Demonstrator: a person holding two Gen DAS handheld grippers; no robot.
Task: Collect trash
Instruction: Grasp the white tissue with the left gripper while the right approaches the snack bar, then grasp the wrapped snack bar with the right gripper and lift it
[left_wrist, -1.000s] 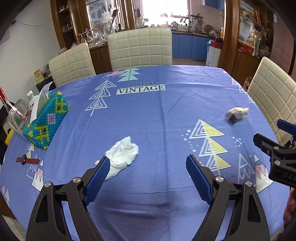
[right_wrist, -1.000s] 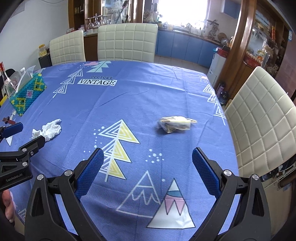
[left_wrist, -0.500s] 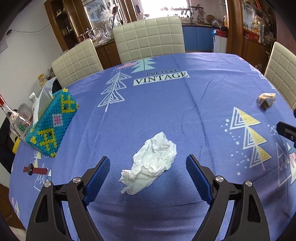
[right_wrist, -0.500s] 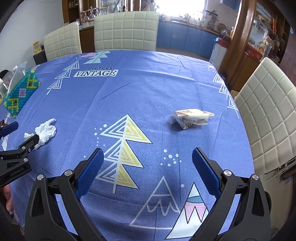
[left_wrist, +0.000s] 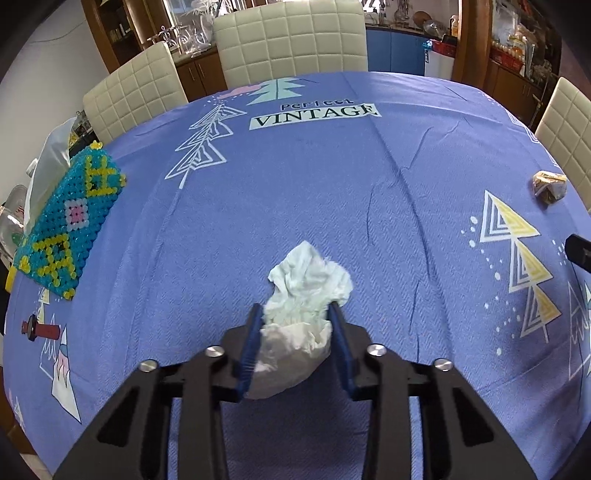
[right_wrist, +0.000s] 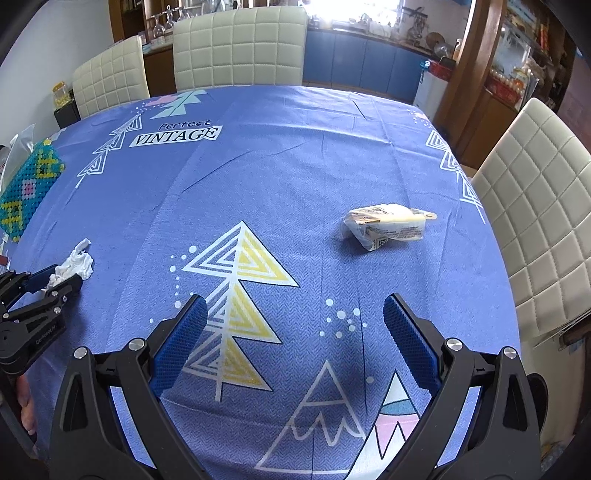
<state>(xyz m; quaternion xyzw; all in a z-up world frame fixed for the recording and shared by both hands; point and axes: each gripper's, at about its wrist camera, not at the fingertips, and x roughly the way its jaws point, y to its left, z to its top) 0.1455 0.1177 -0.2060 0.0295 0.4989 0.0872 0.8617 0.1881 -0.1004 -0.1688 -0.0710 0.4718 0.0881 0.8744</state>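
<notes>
My left gripper (left_wrist: 295, 314) is shut on a crumpled white tissue (left_wrist: 306, 291) that lies on the blue tablecloth (left_wrist: 332, 184); the tissue bulges out ahead of the blue pads. It also shows in the right wrist view (right_wrist: 79, 262), held by the left gripper (right_wrist: 62, 280) at the far left. My right gripper (right_wrist: 293, 314) is open and empty above the cloth. A crumpled clear plastic wrapper (right_wrist: 386, 227) lies ahead of it and slightly right, apart from the fingers. The wrapper also shows at the right edge of the left wrist view (left_wrist: 548, 186).
A beaded teal tissue box (left_wrist: 68, 225) stands at the table's left edge, with bottles behind it. A small red-handled tool (left_wrist: 40, 330) lies near the left edge. Cream padded chairs (right_wrist: 240, 48) stand around the table, one (right_wrist: 535, 221) close on the right.
My left gripper moved forward over the tissue and closed on it. My right gripper moved slightly forward towards the wrapper and stayed open.
</notes>
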